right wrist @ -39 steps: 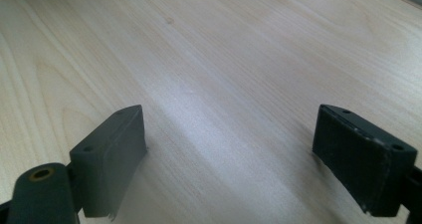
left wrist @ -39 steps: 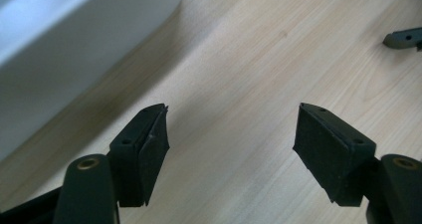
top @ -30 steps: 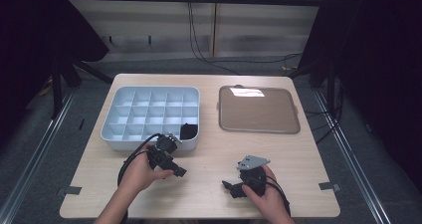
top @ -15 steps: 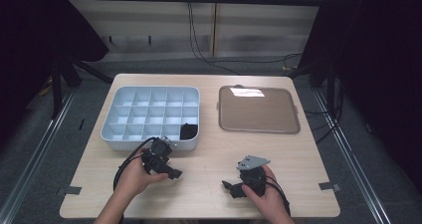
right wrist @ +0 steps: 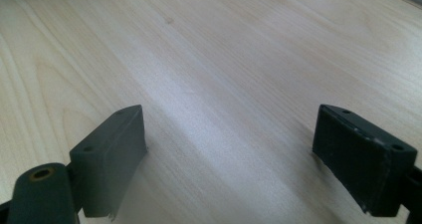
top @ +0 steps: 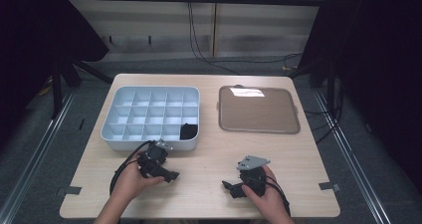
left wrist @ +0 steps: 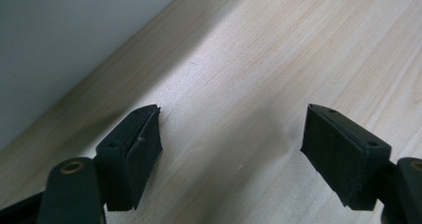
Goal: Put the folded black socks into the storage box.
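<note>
A pale blue compartment tray (top: 114,134) sits at the table's left, with a small black object (top: 188,131) in its front right cell. My left gripper (top: 171,175) rests low over the wood just in front of that tray, open, with only bare table between its jaws (left wrist: 231,139); the tray's pale wall (left wrist: 59,40) fills the upper left of the left gripper view. My right gripper (top: 228,186) lies near the front edge, right of centre, open and empty over bare wood (right wrist: 229,149).
A brown flat tray (top: 259,109) with a glare patch lies at the table's right. Tape marks (top: 328,186) sit near the front corners. Cables trail from both grippers. Dark curtains and floor rails surround the table.
My left gripper has drawn back from the compartment tray toward the table's front and a little left. The right gripper has stayed put.
</note>
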`<state>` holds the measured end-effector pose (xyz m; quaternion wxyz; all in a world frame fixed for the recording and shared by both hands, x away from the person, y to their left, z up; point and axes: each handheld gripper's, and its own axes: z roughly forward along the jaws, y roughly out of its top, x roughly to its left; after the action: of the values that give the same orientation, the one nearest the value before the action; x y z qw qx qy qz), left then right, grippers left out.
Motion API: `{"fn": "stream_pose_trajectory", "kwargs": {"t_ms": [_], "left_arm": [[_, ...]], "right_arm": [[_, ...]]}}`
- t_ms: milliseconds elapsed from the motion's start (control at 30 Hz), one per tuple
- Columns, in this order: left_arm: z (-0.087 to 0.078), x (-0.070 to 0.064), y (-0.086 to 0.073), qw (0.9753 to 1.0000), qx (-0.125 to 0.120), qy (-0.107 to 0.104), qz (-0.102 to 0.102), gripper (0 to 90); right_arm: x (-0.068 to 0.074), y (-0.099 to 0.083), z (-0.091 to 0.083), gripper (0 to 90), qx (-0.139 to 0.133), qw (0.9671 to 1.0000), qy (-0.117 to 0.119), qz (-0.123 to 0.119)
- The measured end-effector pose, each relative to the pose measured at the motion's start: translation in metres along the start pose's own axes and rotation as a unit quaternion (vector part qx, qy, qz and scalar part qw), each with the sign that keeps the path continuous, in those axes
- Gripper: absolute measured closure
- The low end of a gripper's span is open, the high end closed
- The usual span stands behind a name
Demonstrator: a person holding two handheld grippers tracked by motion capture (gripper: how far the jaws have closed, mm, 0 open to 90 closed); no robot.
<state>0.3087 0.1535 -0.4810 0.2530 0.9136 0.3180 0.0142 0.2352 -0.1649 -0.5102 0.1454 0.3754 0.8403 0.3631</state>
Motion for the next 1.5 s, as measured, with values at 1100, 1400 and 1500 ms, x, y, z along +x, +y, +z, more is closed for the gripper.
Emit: {"fn": "stream_pose_trajectory", "kwargs": {"t_ms": [1100, 1400, 1500], "left_arm": [[0.006, -0.005, -0.031, 0.9930, -0.099, 0.018, 0.062, 12.1], [0.008, -0.002, -0.037, 0.9893, -0.125, 0.008, 0.076, 9.8], [0.009, -0.001, -0.038, 0.9883, -0.131, 0.009, 0.078, 9.1]], "right_arm": [[0.001, 0.000, 0.000, 13.0, -0.002, 1.0000, -0.002, -0.002], [0.001, 0.000, 0.000, 13.0, -0.001, 1.0000, -0.001, -0.002], [0.001, 0.000, 0.000, 13.0, -0.002, 1.0000, -0.002, -0.002]]}}
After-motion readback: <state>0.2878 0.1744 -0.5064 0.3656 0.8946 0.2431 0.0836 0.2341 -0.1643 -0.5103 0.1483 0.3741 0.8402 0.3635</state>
